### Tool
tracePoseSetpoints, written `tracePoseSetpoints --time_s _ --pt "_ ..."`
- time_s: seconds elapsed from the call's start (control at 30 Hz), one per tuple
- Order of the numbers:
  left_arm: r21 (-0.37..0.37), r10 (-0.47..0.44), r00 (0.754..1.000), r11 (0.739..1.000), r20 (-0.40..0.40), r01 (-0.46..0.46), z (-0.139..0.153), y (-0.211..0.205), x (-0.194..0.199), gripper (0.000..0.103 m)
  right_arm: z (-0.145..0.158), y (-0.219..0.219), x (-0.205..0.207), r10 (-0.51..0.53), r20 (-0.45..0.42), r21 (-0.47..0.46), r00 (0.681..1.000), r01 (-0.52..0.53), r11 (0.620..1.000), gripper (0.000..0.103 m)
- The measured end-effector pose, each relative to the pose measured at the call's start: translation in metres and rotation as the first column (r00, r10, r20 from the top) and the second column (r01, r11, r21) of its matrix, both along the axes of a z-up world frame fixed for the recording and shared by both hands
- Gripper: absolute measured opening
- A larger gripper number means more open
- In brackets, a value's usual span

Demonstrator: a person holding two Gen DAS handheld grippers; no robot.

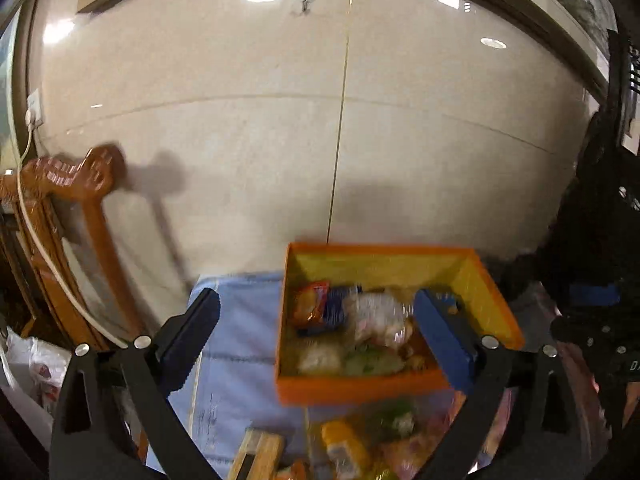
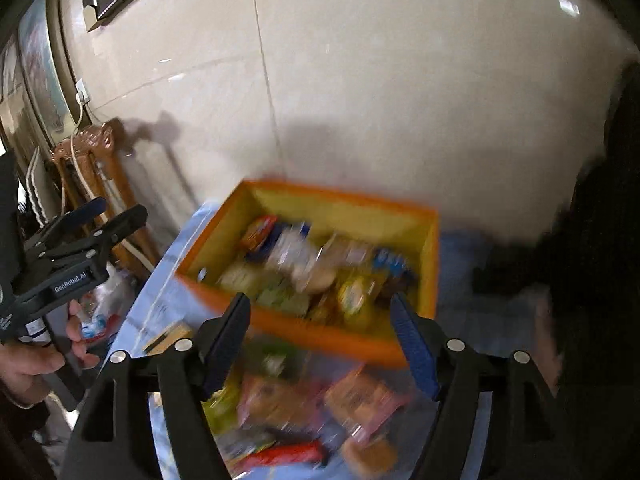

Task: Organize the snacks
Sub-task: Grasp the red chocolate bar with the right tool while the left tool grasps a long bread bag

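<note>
An orange box with yellow inner walls (image 1: 472,276) (image 2: 288,324) stands on a light blue cloth (image 1: 240,320) (image 2: 168,300) and holds several snack packets (image 1: 360,320) (image 2: 320,272). More loose packets (image 1: 360,440) (image 2: 304,400) lie on the cloth in front of it. My left gripper (image 1: 316,332) is open and empty, its jaws spread over the box's near left part. My right gripper (image 2: 320,340) is open and empty above the loose packets, just before the box's front wall. The left gripper also shows in the right wrist view (image 2: 116,216), held in a hand.
A pale tiled wall (image 1: 320,120) rises right behind the box. A carved wooden stand (image 1: 72,184) (image 2: 92,152) with a white cable is at the left. A wooden block (image 1: 256,456) (image 2: 168,336) lies on the cloth. A dark shape (image 1: 600,240) fills the right side.
</note>
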State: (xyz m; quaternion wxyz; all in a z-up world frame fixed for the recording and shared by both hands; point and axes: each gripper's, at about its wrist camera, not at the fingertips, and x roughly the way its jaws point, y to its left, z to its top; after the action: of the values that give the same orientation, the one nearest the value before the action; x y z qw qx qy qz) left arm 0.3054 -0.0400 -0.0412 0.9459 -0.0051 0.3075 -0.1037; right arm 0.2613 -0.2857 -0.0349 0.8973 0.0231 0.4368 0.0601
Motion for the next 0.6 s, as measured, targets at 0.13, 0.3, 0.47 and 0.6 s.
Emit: tracePoseSetpoints --time_s 0.13,0.3,0.47,0.6 --pt "0.002 -0.061 0.998 0.998 -0.025 0.061 -0.032 0.027 -0.061 0.095 -0.058 -0.002 -0.061 -0.064 -0.122 0.129 0.99 0.08 0.988 0.073" --pt "0.117 -0.073 0.993 0.99 -0.091 0.083 -0.111 0.065 -0.148 0.093 -0.147 -0.006 -0.124 -0.22 -0.263 0.133 0.939 0.261 0.956 0.073" --pt "0.156 0.034 0.979 0.988 -0.2 -0.003 -0.175 0.1 -0.177 0.084 -0.192 0.012 -0.133 -0.269 -0.323 0.143 0.907 0.328 0.934 0.072" --pt "0.171 0.082 0.98 0.984 -0.182 -0.051 -0.19 0.109 -0.165 0.084 -0.204 0.025 -0.118 -0.299 -0.344 0.149 0.89 0.366 0.919 0.072"
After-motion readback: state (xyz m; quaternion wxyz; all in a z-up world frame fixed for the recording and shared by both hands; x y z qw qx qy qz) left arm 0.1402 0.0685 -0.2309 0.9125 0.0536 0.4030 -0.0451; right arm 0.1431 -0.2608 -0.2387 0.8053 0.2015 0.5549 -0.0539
